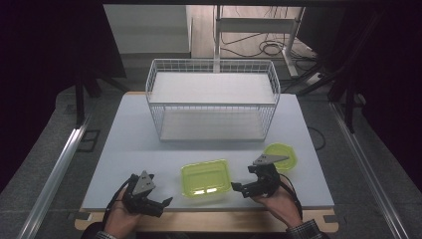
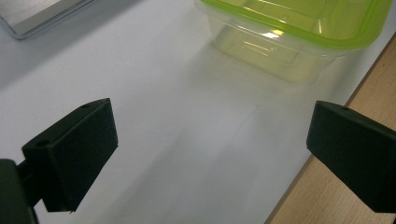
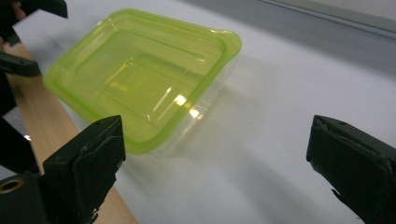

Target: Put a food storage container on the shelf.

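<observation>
Nearest the person, the left hand-held gripper (image 1: 158, 203) sits at the front edge of the pale grey worktop (image 1: 129, 144), its jaws spread wide with nothing between them. The right hand-held gripper (image 1: 242, 188) hovers opposite it, jaws likewise apart and empty, pointing inward toward the container.

Between the two lies the rectangular, translucent lime-green plastic container (image 1: 206, 178), open side up, close to the worktop's front edge. In the right gripper view the container (image 3: 140, 77) shows a thin rolled rim with a small tab at one corner, and its clear walls look flimsy.

The step in hand seems to be taking hold of this container. A good grip would likely pinch one wall just under the rim, one jaw inside and one outside, on a short side, so that the tub hangs level. Closing gently should keep the soft plastic from buckling or skidding away; the other gripper can steady the far side.

Just behind the right gripper rests a round lime-green plastic lid or bowl (image 1: 281, 154); which one it is I cannot tell. Farthest off stands the white wire two-shelf rack (image 1: 211, 99), both shelves bare.
</observation>
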Tool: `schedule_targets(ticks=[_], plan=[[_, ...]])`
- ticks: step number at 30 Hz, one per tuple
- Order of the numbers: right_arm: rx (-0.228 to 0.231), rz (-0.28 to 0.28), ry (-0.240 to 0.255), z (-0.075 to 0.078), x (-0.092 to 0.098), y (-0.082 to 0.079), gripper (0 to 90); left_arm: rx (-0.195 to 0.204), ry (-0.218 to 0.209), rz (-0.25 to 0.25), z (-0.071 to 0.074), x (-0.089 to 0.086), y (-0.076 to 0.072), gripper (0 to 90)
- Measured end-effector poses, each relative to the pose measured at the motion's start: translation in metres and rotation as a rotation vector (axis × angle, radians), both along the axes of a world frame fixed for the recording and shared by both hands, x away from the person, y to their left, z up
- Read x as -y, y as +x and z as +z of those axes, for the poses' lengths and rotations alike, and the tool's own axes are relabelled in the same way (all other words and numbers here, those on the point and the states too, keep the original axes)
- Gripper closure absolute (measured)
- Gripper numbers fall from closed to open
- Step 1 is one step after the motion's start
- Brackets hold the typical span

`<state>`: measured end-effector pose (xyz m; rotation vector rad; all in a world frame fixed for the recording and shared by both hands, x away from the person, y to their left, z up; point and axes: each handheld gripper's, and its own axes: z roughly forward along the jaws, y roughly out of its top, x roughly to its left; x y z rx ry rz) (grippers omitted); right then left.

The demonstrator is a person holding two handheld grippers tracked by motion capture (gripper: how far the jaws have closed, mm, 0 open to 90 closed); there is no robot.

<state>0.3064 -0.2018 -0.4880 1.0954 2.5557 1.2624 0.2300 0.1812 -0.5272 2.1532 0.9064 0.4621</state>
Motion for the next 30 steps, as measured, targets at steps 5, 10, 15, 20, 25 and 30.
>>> schedule_targets(ticks=[5,10,15,20,25,30], plan=[[-0.066,-0.019,0.011,0.004,-0.004,0.009,23.6,-0.003,0.011,-0.003,-0.001,0.001,0.000,1.8],[-0.097,-0.015,0.033,0.004,-0.007,0.018,35.1,-0.006,0.011,-0.004,-0.001,0.003,0.000,1.8],[-0.189,-0.026,0.069,-0.001,-0.015,0.032,46.7,-0.006,0.026,-0.009,-0.002,0.004,0.000,2.0],[-0.266,-0.032,0.093,-0.009,-0.021,0.042,54.7,-0.006,0.036,-0.016,-0.002,0.005,0.000,2.1],[-0.351,-0.040,0.136,-0.016,-0.025,0.049,64.0,-0.001,0.043,-0.021,-0.003,0.006,-0.001,2.2],[-0.454,-0.059,0.212,-0.021,-0.023,0.053,75.9,0.003,0.046,-0.025,-0.002,0.006,-0.001,2.3]])
